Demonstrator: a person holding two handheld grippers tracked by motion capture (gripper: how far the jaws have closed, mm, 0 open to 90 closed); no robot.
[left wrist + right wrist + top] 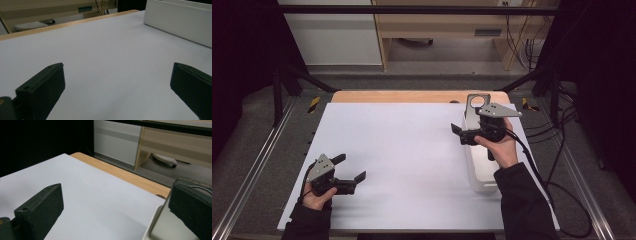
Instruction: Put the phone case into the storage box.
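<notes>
While the right hand-held gripper (pixel 460 134) hovered with its jaws spread and nothing between them, it sat just above the inner edge of a long white tray (pixel 482 177) that lay along the right side of the desk (pixel 412 150). Its own camera looked past the black jaws to the tray's pale rim (pixel 155 225) at the lower right, with the bare white desk surface (pixel 87 195) beyond and a strip of wood at the far edge. A flat grey metal plate with a round hole (pixel 477 101) stood at the tray's far end, just behind the gripper; whether it touched the tray could not be told. The left hand-held gripper (pixel 349 167), likewise spread wide and holding nothing, rested low near the front left corner of the desk, well apart from the tray, and its camera showed the tray's white side wall (pixel 180 22) far off across the open surface. Judging from this, the work was at the approach stage: the right gripper was lining up on the tray and no grasp had been made. The next move would likely call for lowering the right jaws over the tray's wall or rim, squarely, before closing, so that the smooth, light tray would not slide away.
</notes>
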